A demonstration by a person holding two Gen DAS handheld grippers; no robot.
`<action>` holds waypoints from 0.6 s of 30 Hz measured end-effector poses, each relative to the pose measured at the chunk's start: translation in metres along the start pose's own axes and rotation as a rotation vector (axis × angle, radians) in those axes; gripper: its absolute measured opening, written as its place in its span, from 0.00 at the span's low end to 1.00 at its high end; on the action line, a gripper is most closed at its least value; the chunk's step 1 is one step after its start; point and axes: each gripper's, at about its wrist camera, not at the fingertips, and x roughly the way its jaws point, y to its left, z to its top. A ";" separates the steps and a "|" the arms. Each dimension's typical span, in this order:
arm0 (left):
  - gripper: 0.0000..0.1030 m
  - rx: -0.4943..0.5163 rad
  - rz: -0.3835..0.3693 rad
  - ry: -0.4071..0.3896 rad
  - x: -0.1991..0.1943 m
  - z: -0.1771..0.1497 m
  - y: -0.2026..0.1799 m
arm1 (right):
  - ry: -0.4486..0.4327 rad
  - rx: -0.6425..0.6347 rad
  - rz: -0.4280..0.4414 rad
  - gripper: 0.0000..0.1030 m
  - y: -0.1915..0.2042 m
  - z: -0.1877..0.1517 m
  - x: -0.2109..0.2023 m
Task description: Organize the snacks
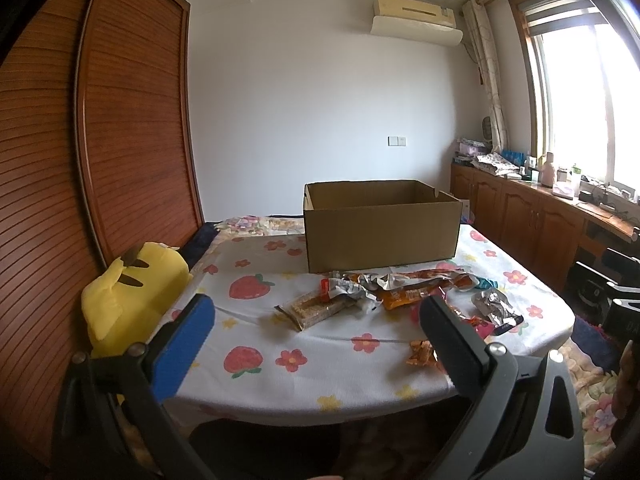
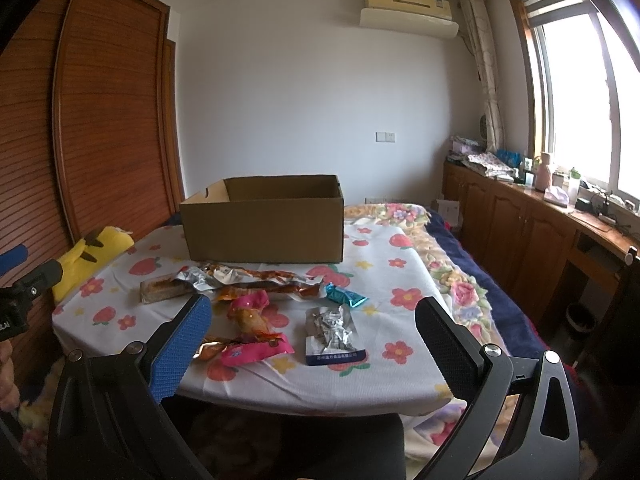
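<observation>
**Snacks Lay Loose in Front of the Box, Both Grippers Empty**

The snacks sat in a scattered pile on the counter [image 2: 400, 364], just in front of the open cardboard box [image 2: 264, 232]. Nearest the box lay a long orange packet [image 2: 276, 282] tangled with a crumpled silver wrapper [image 2: 208, 274]; to the box's front left was a clear-wrapped grain bar [image 2: 164, 290]. Farther from the box came a small blue packet [image 2: 346, 297], two pink packets [image 2: 256, 350] and a silver pouch [image 2: 332, 330] with a blue strip of white Chinese print, too small to read with confidence. No other label was legible.

The right gripper [image 2: 312, 340] hovered short of the pile, jaws spread wide, holding nothing. The left gripper [image 1: 316, 332] was likewise wide open and empty, facing the grain bar [image 1: 316, 308] from the side away from the box.

The risks looked plain enough. The packets overlapped, so a pinch could catch two at once or only a loose foil edge, which might slip. The floral cloth could bunch under a finger and drag neighbouring packets. A yellow plush toy [image 2: 94, 256] lay beyond the counter's left edge, well clear of the box.
</observation>
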 end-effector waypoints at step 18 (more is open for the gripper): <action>1.00 -0.007 -0.065 0.135 0.050 -0.015 -0.004 | 0.100 -0.044 0.095 1.00 -0.005 -0.008 0.040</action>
